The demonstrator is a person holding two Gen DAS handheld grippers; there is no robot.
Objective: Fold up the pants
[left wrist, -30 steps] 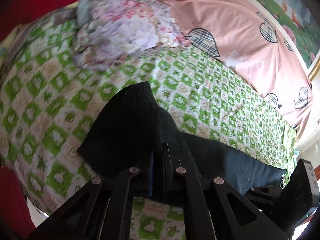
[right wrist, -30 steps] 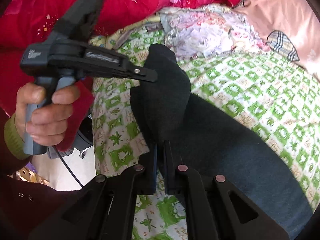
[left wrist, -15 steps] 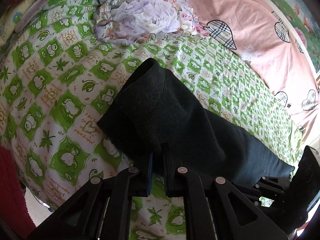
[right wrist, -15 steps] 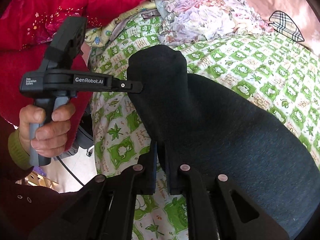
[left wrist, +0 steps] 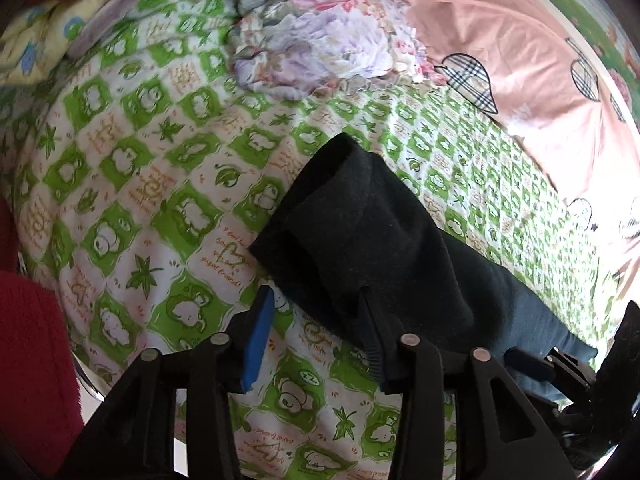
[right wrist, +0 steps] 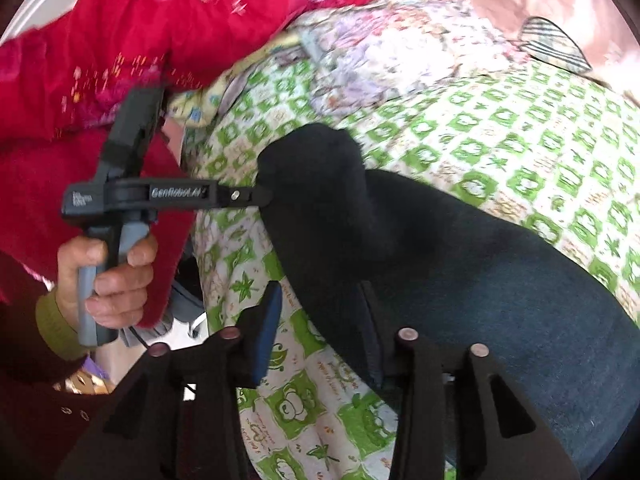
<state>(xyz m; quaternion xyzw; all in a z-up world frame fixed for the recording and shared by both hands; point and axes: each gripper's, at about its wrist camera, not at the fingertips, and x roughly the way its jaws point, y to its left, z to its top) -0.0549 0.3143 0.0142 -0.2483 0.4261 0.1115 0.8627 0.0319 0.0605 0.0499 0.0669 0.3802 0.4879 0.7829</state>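
Dark pants point(left wrist: 380, 248) lie on a green-and-white patterned bed sheet point(left wrist: 132, 168), folded over so a doubled end points up and left. They also show in the right wrist view point(right wrist: 460, 264). My left gripper point(left wrist: 316, 312) is open; its right finger rests at the pants' near edge, its blue-padded left finger over the sheet. My right gripper point(right wrist: 320, 312) is open, its right finger against the pants' edge. The left gripper also shows from the side in the right wrist view point(right wrist: 264, 196), its tip at the folded end.
A crumpled floral cloth point(left wrist: 320, 48) lies beyond the pants. A pink sheet with plaid hearts point(left wrist: 520, 64) covers the far right. Red bedding point(right wrist: 160, 32) lies at the left, by the bed's left edge point(right wrist: 200, 264). The right gripper's body point(left wrist: 576, 372) sits at lower right.
Both grippers have opened and let go of the pants. The folded end has settled onto the lower layer and the sheet.
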